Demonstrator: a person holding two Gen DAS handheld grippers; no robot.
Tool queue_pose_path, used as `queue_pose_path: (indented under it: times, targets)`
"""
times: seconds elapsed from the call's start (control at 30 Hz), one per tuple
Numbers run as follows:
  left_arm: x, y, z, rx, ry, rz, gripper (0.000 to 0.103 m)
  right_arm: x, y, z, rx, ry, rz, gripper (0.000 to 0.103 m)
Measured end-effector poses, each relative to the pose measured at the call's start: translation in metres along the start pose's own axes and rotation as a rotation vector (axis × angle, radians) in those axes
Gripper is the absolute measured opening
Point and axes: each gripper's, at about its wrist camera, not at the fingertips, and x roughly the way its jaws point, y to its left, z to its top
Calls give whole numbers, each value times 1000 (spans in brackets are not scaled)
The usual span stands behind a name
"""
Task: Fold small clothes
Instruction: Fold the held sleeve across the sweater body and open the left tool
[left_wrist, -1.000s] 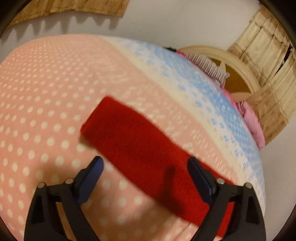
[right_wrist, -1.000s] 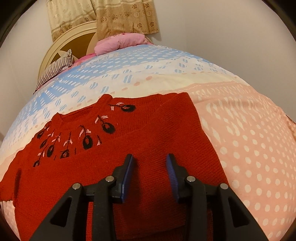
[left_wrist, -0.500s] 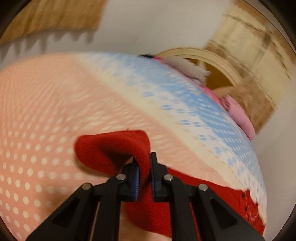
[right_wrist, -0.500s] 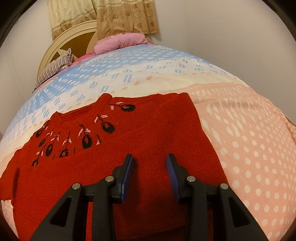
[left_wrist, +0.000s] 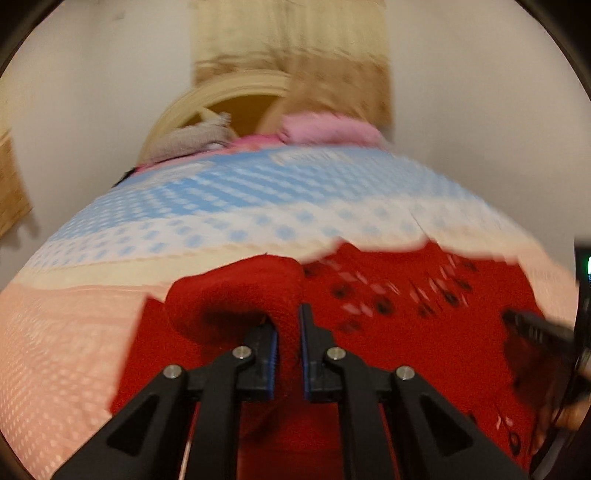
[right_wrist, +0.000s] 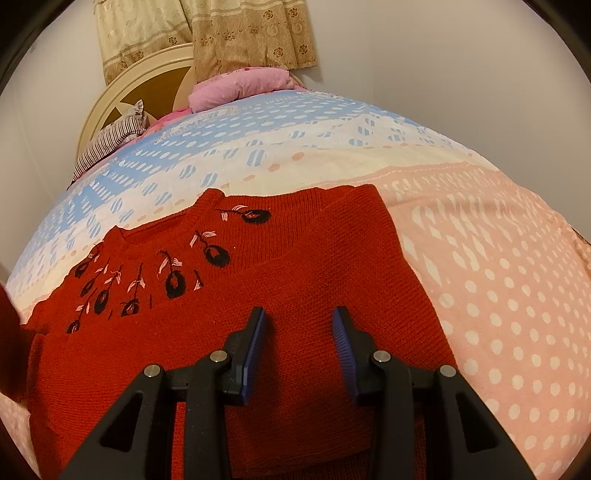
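A red knitted sweater (right_wrist: 295, 280) with black and pink flower embroidery lies flat on the bed, one sleeve folded across its front. My right gripper (right_wrist: 299, 325) hovers low over that folded part, jaws apart, with only flat cloth below them. In the left wrist view my left gripper (left_wrist: 288, 328) is shut on the other red sleeve (left_wrist: 236, 295), which bunches up above the fingers and hangs over the sweater body (left_wrist: 406, 332). That view is blurred by motion. A dark red edge of the lifted sleeve (right_wrist: 9, 332) shows at the far left of the right wrist view.
The bed sheet (right_wrist: 498, 277) is pink with white dots near me, then cream and blue farther off. A pink pillow (right_wrist: 240, 86), a striped cushion (right_wrist: 110, 138) and a round cream headboard (right_wrist: 122, 85) stand at the far end under a curtain (right_wrist: 236, 33). White walls flank the bed.
My left gripper closed on the red sleeve, lifted it and swung it over toward the sweater body, rolling as it went. The right gripper stayed where it was.
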Motion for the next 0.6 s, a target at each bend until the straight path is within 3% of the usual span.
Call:
queue_pose_path:
  times: [0.1, 0.2, 0.23, 0.33, 0.37, 0.5, 0.6]
  targets:
    - [16, -22, -11, 48, 88, -6, 10, 0, 0, 0, 1, 0, 1, 39]
    - [23, -24, -19, 53, 177, -34, 20, 0, -1, 0, 5, -4, 7, 39]
    - [19, -20, -21, 38, 182, -64, 29, 0, -1, 0, 7, -5, 9, 39]
    - [-5, -1, -19, -13, 134, -98, 76, 0, -1, 0, 8, -5, 10, 39]
    - [-19, 11, -19, -40, 90, -102, 82, 0, -1, 0, 7, -5, 10, 39]
    - [-51, 67, -25, -143, 8, -90, 84, 1, -1, 0, 8, 1, 9, 39]
    - [-51, 121, -37, -261, -1, 9, 85, 0, 3, 4, -5, 28, 5, 43]
